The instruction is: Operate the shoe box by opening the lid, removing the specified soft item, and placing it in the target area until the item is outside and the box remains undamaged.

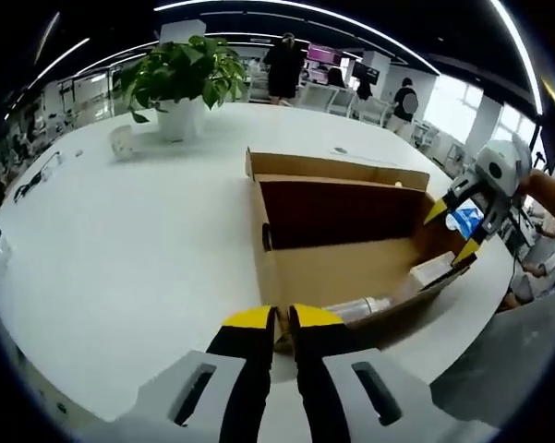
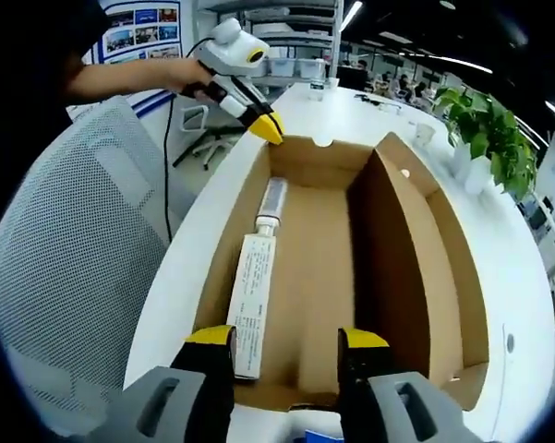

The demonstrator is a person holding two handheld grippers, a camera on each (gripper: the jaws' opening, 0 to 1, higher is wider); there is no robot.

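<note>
With its lid already open, the shoe box (image 2: pixel 351 277) holds the tube (image 2: pixel 270 205) and carton (image 2: pixel 249 300) at 9 o'clock of its floor, while the left gripper (image 1: pixel 283 318), pressed together, rests at the rim and the right gripper (image 2: pixel 286 340) hangs spread above, extraction not begun.

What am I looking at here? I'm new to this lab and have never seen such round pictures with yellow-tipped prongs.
A person holds a two-jaw tool in each hand, and a fisheye camera rides on each. In the left gripper view, the left gripper, jaws nearly together, sits at the near wall of an open cardboard box on a white table; the right gripper is at the far end. The right gripper view looks down into the box past its own open right gripper, which holds nothing. Inside lie a white carton and a tube. A potted plant stands beyond.
</note>
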